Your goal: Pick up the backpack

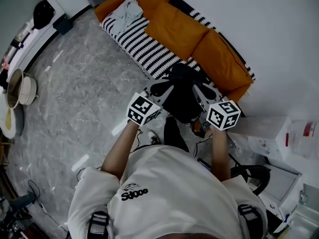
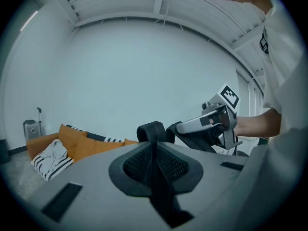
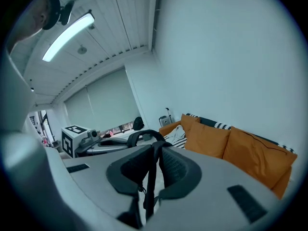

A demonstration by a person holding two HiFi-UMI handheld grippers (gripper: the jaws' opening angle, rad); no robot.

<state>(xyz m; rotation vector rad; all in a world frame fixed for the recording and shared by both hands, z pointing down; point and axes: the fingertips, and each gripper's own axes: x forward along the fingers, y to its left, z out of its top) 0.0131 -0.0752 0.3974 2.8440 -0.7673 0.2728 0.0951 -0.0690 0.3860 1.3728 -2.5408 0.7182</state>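
Note:
In the head view a black backpack (image 1: 182, 91) hangs in the air in front of the person, above the near end of the sofa, held between both grippers. My left gripper (image 1: 163, 88) meets it from the left. In the left gripper view my left gripper (image 2: 155, 150) is shut on a black strap (image 2: 152, 131) that runs down between the pads. My right gripper (image 1: 198, 92) meets the bag from the right. In the right gripper view my right gripper (image 3: 150, 153) is shut on another black strap (image 3: 147, 189), with the bag's carry loop (image 3: 139, 134) just beyond. Each gripper view shows the other gripper across the bag.
An orange sofa (image 1: 192, 36) with a black-and-white striped cover (image 1: 142, 44) and a pale garment (image 1: 124, 11) stands along the wall. White boxes (image 1: 271, 131) and clutter lie at the right. A pot (image 1: 22, 89) sits at the left on the grey marble floor (image 1: 84, 98).

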